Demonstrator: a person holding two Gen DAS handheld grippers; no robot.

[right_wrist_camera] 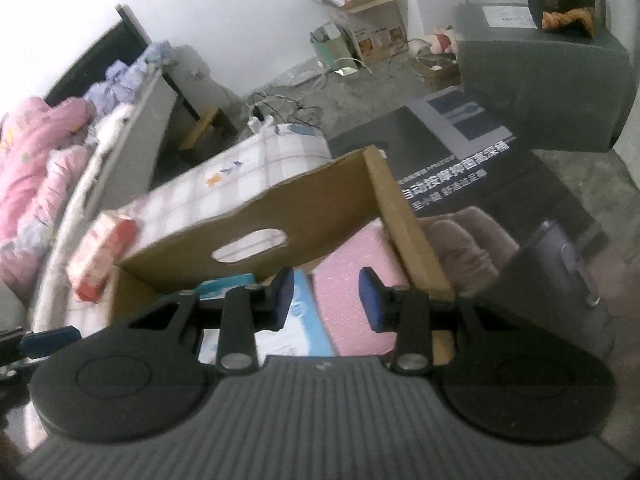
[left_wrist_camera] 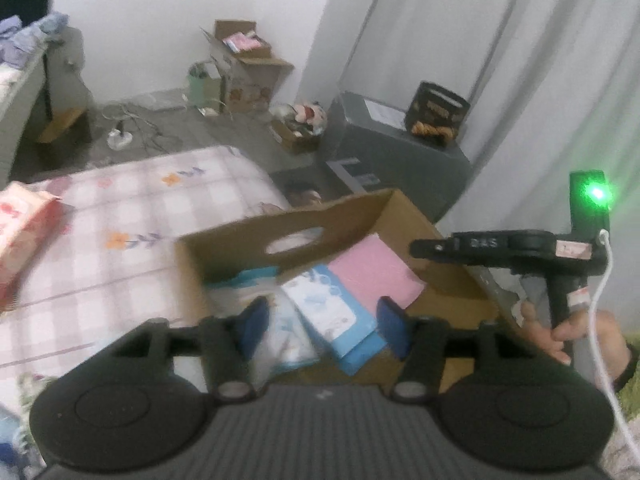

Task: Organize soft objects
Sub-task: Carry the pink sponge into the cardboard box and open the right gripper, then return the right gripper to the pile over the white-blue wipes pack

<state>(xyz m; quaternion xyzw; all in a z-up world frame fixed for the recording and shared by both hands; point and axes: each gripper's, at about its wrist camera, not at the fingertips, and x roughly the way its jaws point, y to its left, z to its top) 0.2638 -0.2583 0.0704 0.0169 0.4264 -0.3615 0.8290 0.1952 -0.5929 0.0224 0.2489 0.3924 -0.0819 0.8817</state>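
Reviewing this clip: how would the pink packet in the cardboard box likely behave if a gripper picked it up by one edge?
The pink packet looks flat and thin with a dotted, film-like surface, so it would probably flex or droop rather than stay stiff. It likely weighs little for its size. Its smooth wrapper may slip between pads. It lies against the cardboard box wall, beside a blue-and-white packet, so pulling may drag that neighbour.
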